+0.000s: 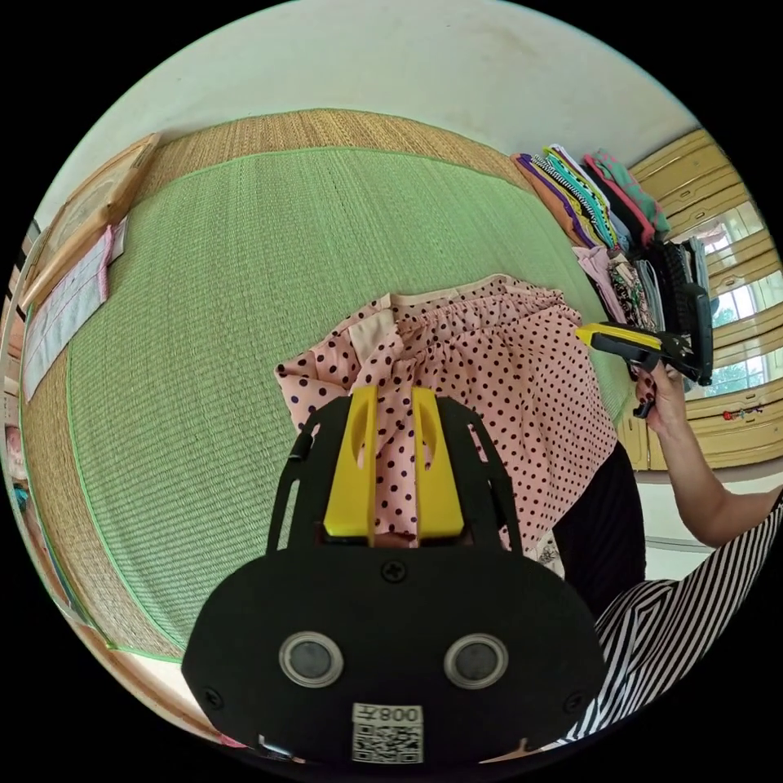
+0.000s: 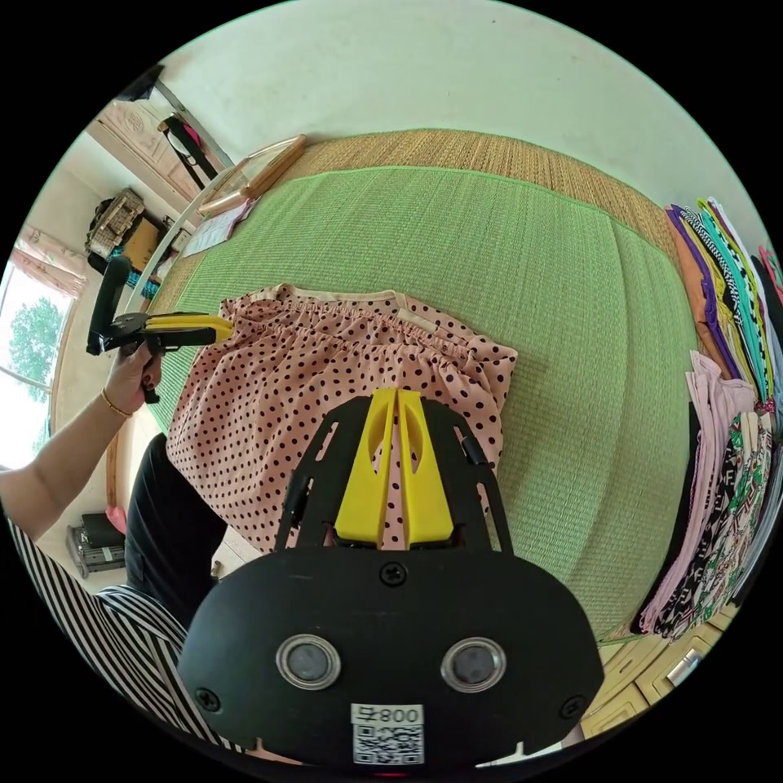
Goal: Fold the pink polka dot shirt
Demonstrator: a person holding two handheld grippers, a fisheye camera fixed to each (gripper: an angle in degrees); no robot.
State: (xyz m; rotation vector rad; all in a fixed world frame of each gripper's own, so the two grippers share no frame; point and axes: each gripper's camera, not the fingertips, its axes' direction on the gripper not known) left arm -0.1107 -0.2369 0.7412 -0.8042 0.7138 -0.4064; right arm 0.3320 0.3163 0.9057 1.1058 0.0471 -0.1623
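- Green woven mat (image 2: 530, 269) covers the bed, w/ a tan straw border on its far side by the pale wall (image 2: 424, 73).
- Pink polka dot shirt (image 2: 326, 367) lies on the mat's near edge.
- Left gripper (image 1: 394, 400): jaws part open, shirt fabric bunched between them.
- Right gripper (image 2: 396, 400): jaws nearly closed above the shirt; grip on the shirt can't be told.
- Stack of folded clothes (image 2: 734, 342) along the mat's side; wooden cabinets (image 1: 701, 188) beyond it.

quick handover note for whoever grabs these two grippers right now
Left gripper: jaws slightly apart with shirt fabric between them; grip uncertain.
Right gripper: jaws closed together over the shirt; whether it pinches cloth is unclear.
Pink polka dot shirt: on the green mat, near edge hanging over the side.
Pile of folded clothes lies along the mat's edge.
Done: shirt laid out, one corner folded over.
Left: the folding.
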